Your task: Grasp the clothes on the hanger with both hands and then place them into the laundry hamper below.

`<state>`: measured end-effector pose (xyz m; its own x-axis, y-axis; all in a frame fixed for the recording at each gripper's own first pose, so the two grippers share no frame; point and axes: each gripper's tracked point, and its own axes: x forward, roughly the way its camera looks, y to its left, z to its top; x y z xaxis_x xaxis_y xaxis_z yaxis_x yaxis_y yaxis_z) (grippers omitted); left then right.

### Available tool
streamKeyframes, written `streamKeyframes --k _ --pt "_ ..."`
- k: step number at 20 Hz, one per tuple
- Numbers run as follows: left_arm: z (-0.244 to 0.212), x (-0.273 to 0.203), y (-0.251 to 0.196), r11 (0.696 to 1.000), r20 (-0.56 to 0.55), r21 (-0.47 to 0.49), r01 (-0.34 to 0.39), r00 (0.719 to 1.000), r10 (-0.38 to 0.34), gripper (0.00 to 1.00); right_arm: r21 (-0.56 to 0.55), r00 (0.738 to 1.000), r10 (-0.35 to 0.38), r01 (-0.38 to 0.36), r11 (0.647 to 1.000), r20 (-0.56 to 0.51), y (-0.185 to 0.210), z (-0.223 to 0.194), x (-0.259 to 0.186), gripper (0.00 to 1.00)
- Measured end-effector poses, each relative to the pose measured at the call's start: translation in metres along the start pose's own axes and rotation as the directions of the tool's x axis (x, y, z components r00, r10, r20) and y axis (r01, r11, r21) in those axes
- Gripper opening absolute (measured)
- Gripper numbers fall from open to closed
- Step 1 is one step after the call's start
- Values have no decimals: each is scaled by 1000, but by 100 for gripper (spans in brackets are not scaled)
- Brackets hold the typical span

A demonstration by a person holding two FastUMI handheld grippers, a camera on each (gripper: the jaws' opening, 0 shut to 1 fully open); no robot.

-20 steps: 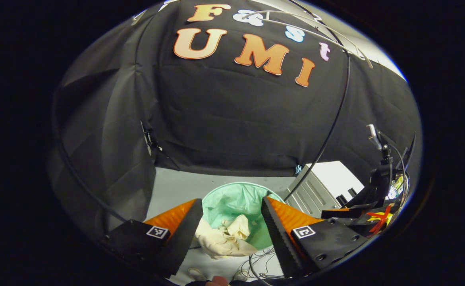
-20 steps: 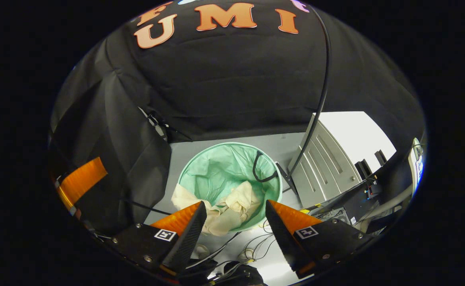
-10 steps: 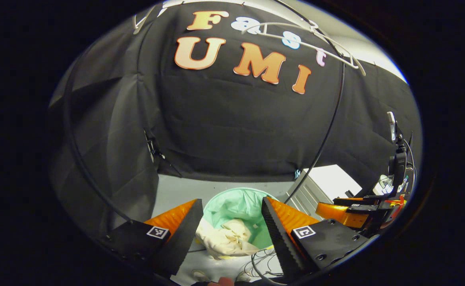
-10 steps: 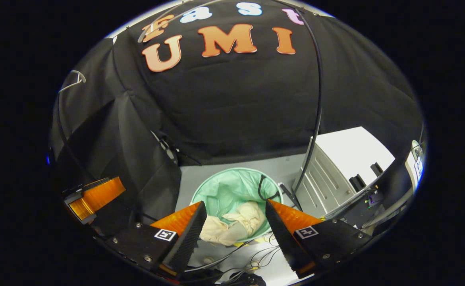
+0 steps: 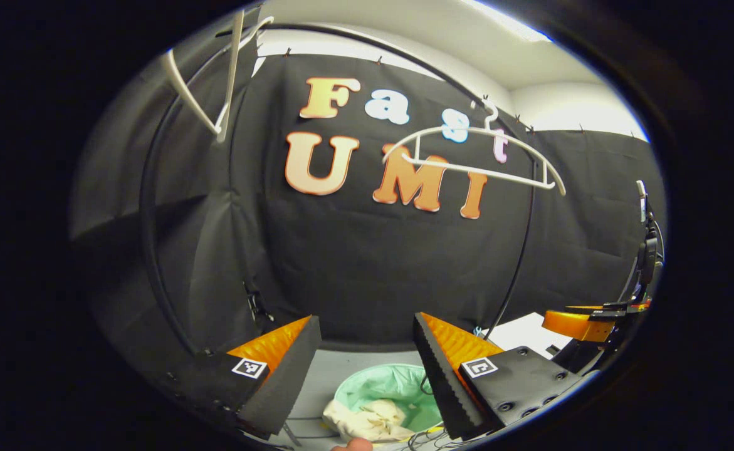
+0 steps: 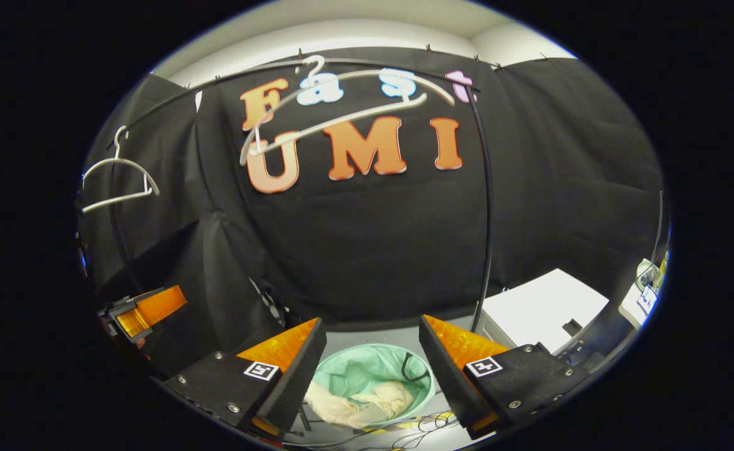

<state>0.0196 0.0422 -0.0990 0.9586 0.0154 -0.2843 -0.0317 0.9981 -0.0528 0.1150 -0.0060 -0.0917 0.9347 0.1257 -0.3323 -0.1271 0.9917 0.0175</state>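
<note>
**Ana:** Two bare white hangers on the rail — one (image 5: 479, 153) in front of the back wall, the other (image 5: 207, 81) off toward the side wall. Where's the garment?

**Ben:** Down in the green-lined laundry hamper (image 6: 373, 385), straight below the nearer hanger (image 6: 341, 109). The cream clothes (image 6: 367, 401) lie bunched in it, with a fold draped over the hamper's near rim.

**Ana:** And the claws?

**Ben:** Left gripper (image 5: 367, 376): fingers spread wide, nothing between them, and the hamper (image 5: 398, 391) shows through the gap. Right gripper (image 6: 373, 376): likewise splayed and bare. From the left gripper view the right one's orange finger (image 5: 576, 321) hangs well to the side of the hamper; from the right gripper view the left one (image 6: 147, 310) sits off the other side.

**Ana:** So the drop looks done?

**Ben:** I'd judge so — what's left is backing off cleanly. Keep both pairs of fingers apart and high above the hamper, so nothing snags that overhanging fold and drags it out.

**Ana:** Any hazard?

**Ben:** A black cable loop (image 6: 414, 369) hangs on the hamper's far rim, and loose wires (image 6: 423, 426) lie on the floor beside it. Stay clear of both.
</note>
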Motion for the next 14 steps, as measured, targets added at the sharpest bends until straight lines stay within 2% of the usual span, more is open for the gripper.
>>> streamKeyframes --k 3,4,6,7,9,14 --pt "37 -10 -3 1000 79 -1 8 997 -8 100 -5 996 -20 21 1000 92 -8 43 -19 93" --pt "45 -13 -4 1000 99 3 10 995 -10 100 -6 992 -35 36 999 120 -12 57 -26 93" --pt "57 -16 -1 1000 126 4 8 992 -9 94 -15 983 -52 56 998 175 -21 80 -36 93" --pt "61 -17 2 1000 131 -2 2 991 -1 97 -21 980 -58 63 998 193 -23 89 -39 93" --pt "70 -19 8 1000 143 -15 -13 990 15 97 -14 973 -59 64 998 224 -21 109 -48 93" --pt "98 -28 15 999 205 -29 -35 978 40 97 -13 955 -65 72 997 289 -24 135 -74 93"
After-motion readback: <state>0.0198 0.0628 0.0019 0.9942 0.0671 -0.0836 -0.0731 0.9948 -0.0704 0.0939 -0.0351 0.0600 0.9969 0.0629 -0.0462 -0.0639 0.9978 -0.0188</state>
